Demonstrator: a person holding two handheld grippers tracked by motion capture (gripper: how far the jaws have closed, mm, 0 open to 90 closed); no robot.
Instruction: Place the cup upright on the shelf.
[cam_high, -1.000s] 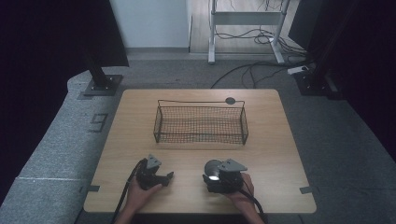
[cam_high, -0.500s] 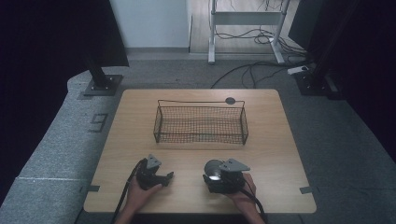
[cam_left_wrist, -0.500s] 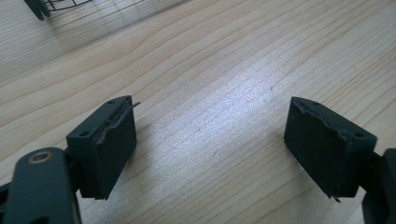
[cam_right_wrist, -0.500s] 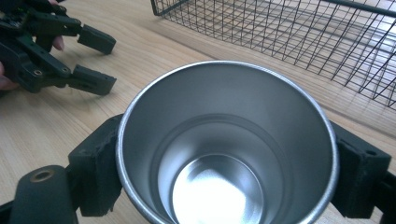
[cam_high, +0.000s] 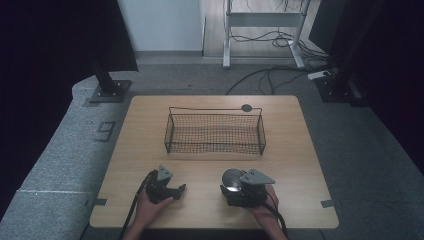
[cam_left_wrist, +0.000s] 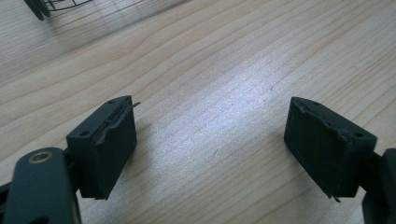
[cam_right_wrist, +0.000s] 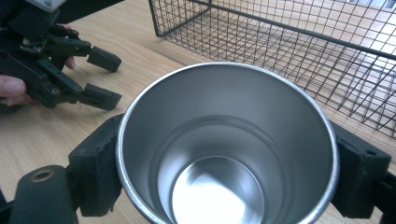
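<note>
The right tool is closed on a steel cup, a jaw pressed against each side of the cup just below its rim. In the right gripper view the cup stands with its open mouth toward the camera, bare inside, with a bright polished bottom. From the high view the cup sits at the near part of the tabletop, right of centre, under the grey three-cornered plate of the tool, with the person's right hand behind it.

The left tool lies low over the tabletop at the near left, held by the left hand, its jaws spread wide apart with nothing between them (the left gripper view shows bare wood grain in the gap). The right gripper view also catches this left tool farther off at its upper left, jaws parted, fingers around its body.

A black wire basket stands in the middle of the tabletop, beyond both tools and apart from them; its mesh wall runs across the top of the right gripper view, near the cup but not touching it. A small dark round disc lies on the tabletop just behind the basket's far rim
</note>
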